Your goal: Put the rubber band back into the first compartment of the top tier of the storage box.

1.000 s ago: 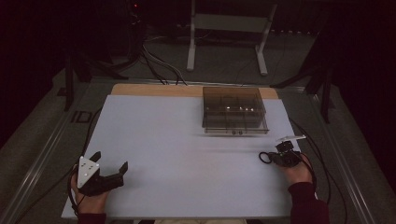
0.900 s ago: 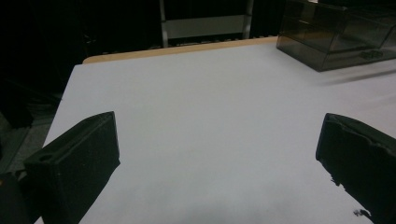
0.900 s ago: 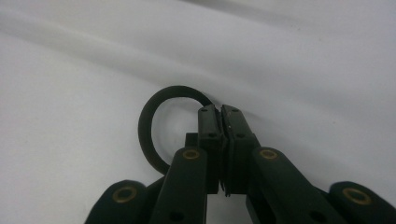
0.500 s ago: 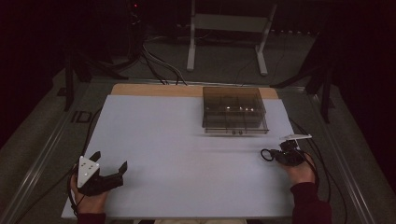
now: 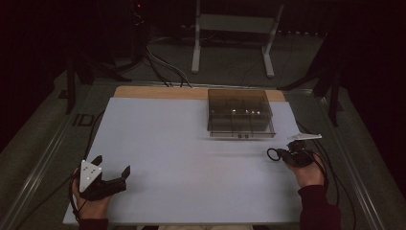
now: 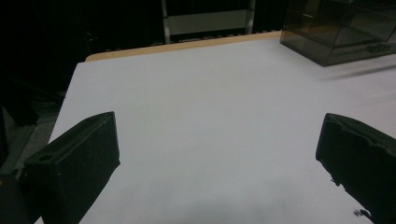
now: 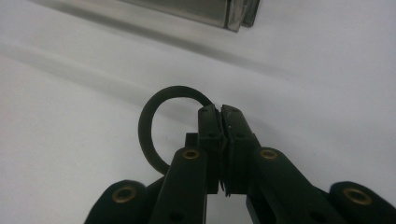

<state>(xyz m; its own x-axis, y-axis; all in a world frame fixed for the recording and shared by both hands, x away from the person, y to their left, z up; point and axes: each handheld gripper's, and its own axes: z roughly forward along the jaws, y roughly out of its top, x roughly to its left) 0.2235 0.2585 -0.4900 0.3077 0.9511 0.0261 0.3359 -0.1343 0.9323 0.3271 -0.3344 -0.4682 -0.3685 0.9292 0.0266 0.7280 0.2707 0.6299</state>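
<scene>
Dark room around a desk (image 5: 191,143) with a pale white-grey top and a bare wooden strip along its far edge (image 5: 158,92); metal stand legs (image 5: 232,43) and loose cables (image 5: 163,67) on the floor behind it.

Smoky translucent plastic organiser box with compartments (image 5: 241,113) sits on the far right part of the desk, near the wooden strip; in the left gripper view it shows at the top right corner (image 6: 345,28); contents too small to tell.

Left gripper (image 5: 111,171) is held at the near left corner of the desk, grey three-cornered plate (image 5: 89,171) on top, left hand (image 5: 91,203) gripping from below; jaws stand wide apart, nothing between them; the left gripper view confirms it, one black jaw at each side with bare desk surface between (image 6: 219,140).

Right gripper (image 5: 282,154) is at the right side of the desk, just in front of the box and apart from it; right hand (image 5: 309,175) in a dark red sleeve (image 5: 318,208) holds it. Jaws are pressed together on a thin black rubber ring (image 5: 273,154); in the right gripper view the ring (image 7: 148,126) loops out to the left of the clamped jaw tips (image 7: 221,122), pinched at its rim; the ring hangs just over the desk, contact with the surface can't be told; box edge at the top of that view (image 7: 224,14).
</scene>
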